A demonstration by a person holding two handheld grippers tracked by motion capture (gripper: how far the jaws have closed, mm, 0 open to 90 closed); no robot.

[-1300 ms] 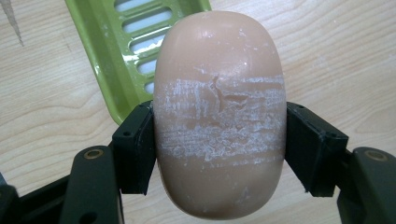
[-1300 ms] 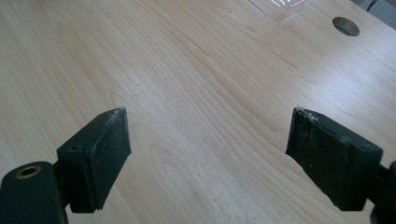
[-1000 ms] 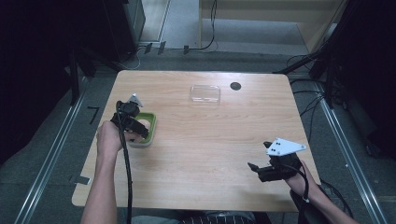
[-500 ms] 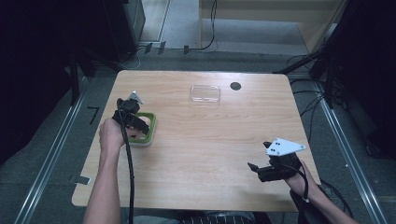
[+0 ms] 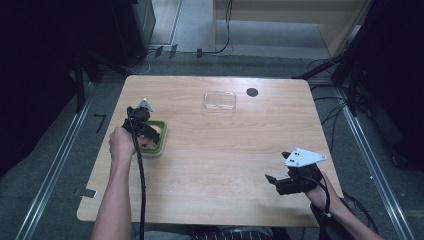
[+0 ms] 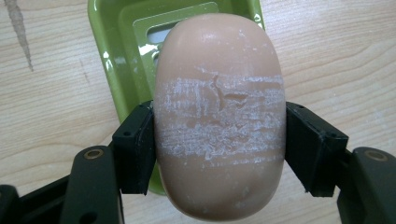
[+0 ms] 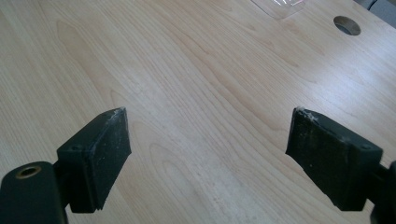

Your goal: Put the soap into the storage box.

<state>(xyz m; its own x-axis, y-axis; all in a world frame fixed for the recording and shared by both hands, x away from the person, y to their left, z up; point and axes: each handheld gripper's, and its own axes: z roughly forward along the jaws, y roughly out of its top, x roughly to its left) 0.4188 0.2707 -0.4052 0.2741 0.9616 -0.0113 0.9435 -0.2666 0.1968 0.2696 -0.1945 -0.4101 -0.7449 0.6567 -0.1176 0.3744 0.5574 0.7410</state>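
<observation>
1. Since the earlier frame the left claw [image 5: 148, 134] has sunk a little toward the green soap dish [image 5: 159, 135], while the right claw [image 5: 274, 181] has kept its place.
2. The left claw is clamped on a pinkish bar of soap [image 6: 218, 116], one pad pressing each long side.
3. The soap hangs over the green soap dish, covering most of it in the left gripper view; whether they touch cannot be told.
4. The right claw stands wide apart with nothing in it, well apart from the dish, above the bare wooden surface [image 5: 230, 150].
5. A clear lid [image 5: 220, 100] lies beyond the dish, near the surface's far edge.
</observation>
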